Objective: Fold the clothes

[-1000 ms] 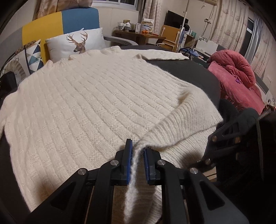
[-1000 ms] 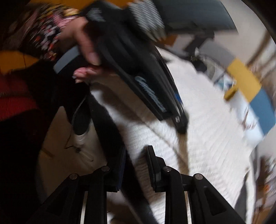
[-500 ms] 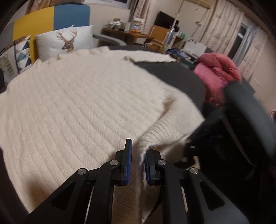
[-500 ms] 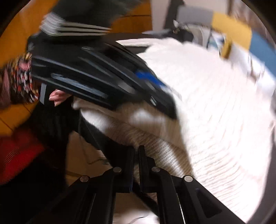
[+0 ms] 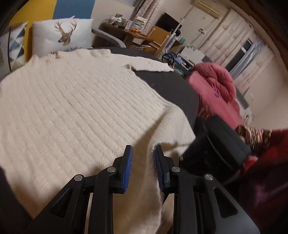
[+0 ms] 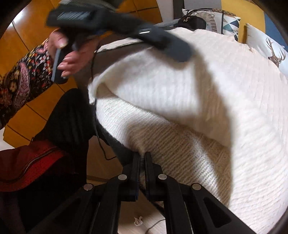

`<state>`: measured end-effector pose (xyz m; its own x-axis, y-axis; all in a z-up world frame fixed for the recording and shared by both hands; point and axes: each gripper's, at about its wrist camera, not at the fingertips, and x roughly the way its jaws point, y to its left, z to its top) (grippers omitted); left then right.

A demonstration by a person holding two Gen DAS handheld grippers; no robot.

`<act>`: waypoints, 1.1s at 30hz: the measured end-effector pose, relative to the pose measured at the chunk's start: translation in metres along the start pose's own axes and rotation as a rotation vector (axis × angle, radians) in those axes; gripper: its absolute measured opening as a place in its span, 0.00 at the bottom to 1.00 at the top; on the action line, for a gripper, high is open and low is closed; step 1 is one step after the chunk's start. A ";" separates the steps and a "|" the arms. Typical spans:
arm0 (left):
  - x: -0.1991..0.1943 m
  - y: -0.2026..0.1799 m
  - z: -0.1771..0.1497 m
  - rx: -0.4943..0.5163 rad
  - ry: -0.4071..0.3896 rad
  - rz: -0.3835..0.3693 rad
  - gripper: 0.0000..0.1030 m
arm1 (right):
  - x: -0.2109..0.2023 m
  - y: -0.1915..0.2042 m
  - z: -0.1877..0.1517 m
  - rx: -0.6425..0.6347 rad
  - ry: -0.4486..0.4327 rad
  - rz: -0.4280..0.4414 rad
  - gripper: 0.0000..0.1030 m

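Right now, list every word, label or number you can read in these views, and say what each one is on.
Nothing can be read for certain.
Deer pillow: a line of dark script below the deer print, half hidden by the cream sweater and too blurred to read.
Boxes and jars on the far desk: labels too small to read.
Left gripper: a small pale mark, motion-blurred, unreadable.

Ahead of the left gripper, a deer-print pillow (image 5: pixel 63 36) leans on a yellow-and-blue headboard (image 5: pixel 72 9). Further right stand a cluttered wooden desk (image 5: pixel 129 32), pale curtains (image 5: pixel 234 41) and a window (image 5: pixel 252 50).
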<state>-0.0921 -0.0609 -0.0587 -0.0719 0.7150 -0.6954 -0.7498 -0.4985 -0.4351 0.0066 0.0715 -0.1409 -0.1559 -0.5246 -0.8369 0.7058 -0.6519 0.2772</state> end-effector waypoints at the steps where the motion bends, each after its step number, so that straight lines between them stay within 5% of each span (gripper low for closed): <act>1: -0.007 0.001 -0.003 -0.011 -0.021 -0.002 0.26 | -0.001 0.001 -0.001 -0.009 -0.002 -0.008 0.04; 4: -0.029 0.017 -0.005 -0.081 -0.111 0.017 0.30 | -0.002 0.004 -0.006 -0.035 -0.007 -0.032 0.04; 8: -0.013 0.035 0.003 -0.141 -0.120 0.301 0.44 | -0.005 0.009 -0.009 -0.032 -0.012 -0.039 0.04; 12: 0.056 0.023 0.010 0.045 0.040 0.567 0.44 | -0.007 0.026 -0.008 -0.012 -0.008 -0.035 0.04; 16: 0.097 0.007 0.020 0.262 0.050 0.738 0.47 | -0.007 0.031 -0.010 -0.042 0.034 -0.026 0.04; 18: 0.101 0.012 0.030 0.262 0.051 0.769 0.52 | -0.007 0.034 -0.013 -0.055 0.056 -0.010 0.04; 20: 0.104 0.019 0.036 0.260 0.051 0.799 0.71 | -0.007 0.035 -0.017 -0.051 0.067 0.004 0.04; 23: 0.100 0.029 0.037 0.217 0.044 0.806 0.86 | -0.009 0.035 -0.024 -0.027 0.070 0.025 0.04; 26: 0.097 0.039 0.034 0.173 0.024 0.824 0.90 | -0.007 0.037 -0.031 -0.017 0.087 0.046 0.03; 30: 0.101 0.036 0.032 0.227 -0.011 0.954 0.90 | 0.014 0.053 -0.050 -0.059 0.175 0.018 0.00; 33: 0.099 0.035 0.031 0.226 -0.018 0.964 0.90 | 0.004 0.058 -0.055 -0.058 0.112 0.040 0.00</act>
<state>-0.1457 0.0074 -0.1252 -0.7257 0.0609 -0.6854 -0.4732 -0.7673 0.4328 0.0848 0.0619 -0.1541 -0.0515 -0.4829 -0.8742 0.7492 -0.5975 0.2859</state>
